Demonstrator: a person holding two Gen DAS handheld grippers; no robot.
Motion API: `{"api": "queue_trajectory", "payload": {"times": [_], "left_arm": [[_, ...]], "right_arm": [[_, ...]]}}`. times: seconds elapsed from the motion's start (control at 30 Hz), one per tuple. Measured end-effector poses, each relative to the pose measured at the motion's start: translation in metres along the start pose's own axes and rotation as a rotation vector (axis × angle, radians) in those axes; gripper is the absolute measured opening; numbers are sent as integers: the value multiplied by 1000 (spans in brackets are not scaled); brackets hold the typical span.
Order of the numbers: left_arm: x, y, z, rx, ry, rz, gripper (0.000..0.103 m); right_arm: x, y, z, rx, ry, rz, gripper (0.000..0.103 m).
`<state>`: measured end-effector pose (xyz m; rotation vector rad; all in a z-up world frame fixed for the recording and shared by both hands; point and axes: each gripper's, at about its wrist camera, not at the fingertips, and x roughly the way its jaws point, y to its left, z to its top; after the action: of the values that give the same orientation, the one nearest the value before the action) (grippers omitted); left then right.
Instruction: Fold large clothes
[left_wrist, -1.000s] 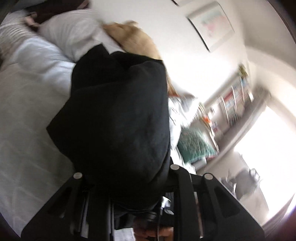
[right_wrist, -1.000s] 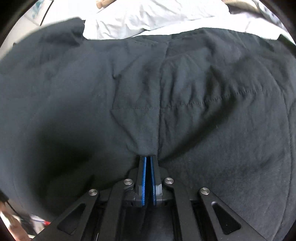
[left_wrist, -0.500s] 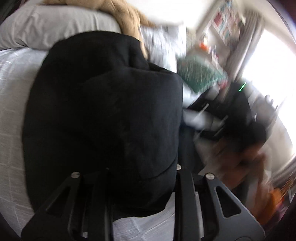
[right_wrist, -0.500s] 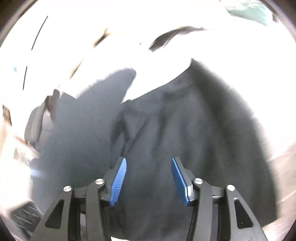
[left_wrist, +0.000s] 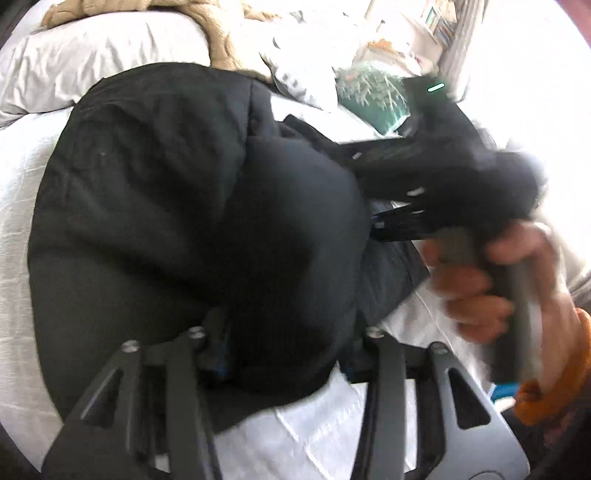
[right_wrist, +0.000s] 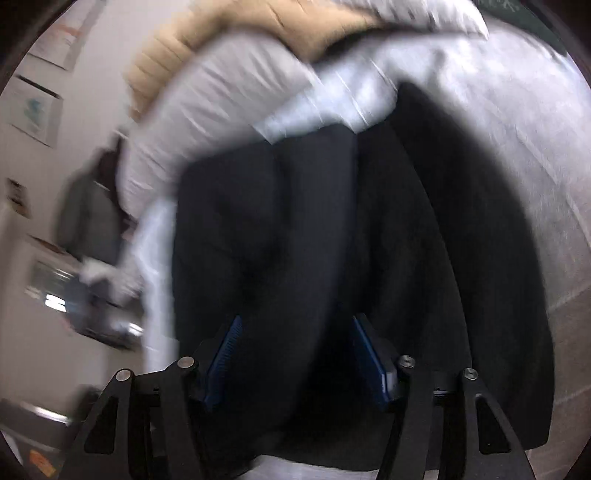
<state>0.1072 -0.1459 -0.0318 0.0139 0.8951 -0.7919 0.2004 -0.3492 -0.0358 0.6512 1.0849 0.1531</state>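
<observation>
A large black garment (left_wrist: 192, 206) lies bunched and folded over on the white bedspread (left_wrist: 22, 184). My left gripper (left_wrist: 284, 350) is open, its jaws wide apart with a thick fold of the garment bulging between them. The other gripper shows in the left wrist view (left_wrist: 424, 184), held by a hand at the garment's right edge. In the right wrist view the black garment (right_wrist: 332, 240) fills the middle, and my right gripper (right_wrist: 295, 350) is open with its blue pads (right_wrist: 225, 347) wide apart either side of a fold.
White pillows (left_wrist: 96, 55) and a tan knitted blanket (left_wrist: 221, 22) lie at the head of the bed. A green patterned cushion (left_wrist: 373, 96) sits to the right. In the right wrist view a wall with framed pictures (right_wrist: 33, 110) stands to the left.
My right gripper was shut on the garment a second ago and has opened. Both grippers have swung round, and the garment now lies lower and folded on the bed.
</observation>
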Motion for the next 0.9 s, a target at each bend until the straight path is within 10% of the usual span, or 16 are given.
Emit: {"api": "queue_trajectory", "payload": {"times": [0.3,0.6,0.77,0.9], "left_arm": [[-93,25,4,14,-38,-94,63],[-83,137,-7,-299,-74,8,63],[-63,137,-12,-301,-53,33,64],[-55,135,-7,-298,-60,49,66]], "right_arm": [[3,-23,-3,1,39,-3,42],[-38,-51,-4,122,26,180,74],[-33,-50,-1,166,34,348,80],[2,-28,-8,120,116,293,79]]}}
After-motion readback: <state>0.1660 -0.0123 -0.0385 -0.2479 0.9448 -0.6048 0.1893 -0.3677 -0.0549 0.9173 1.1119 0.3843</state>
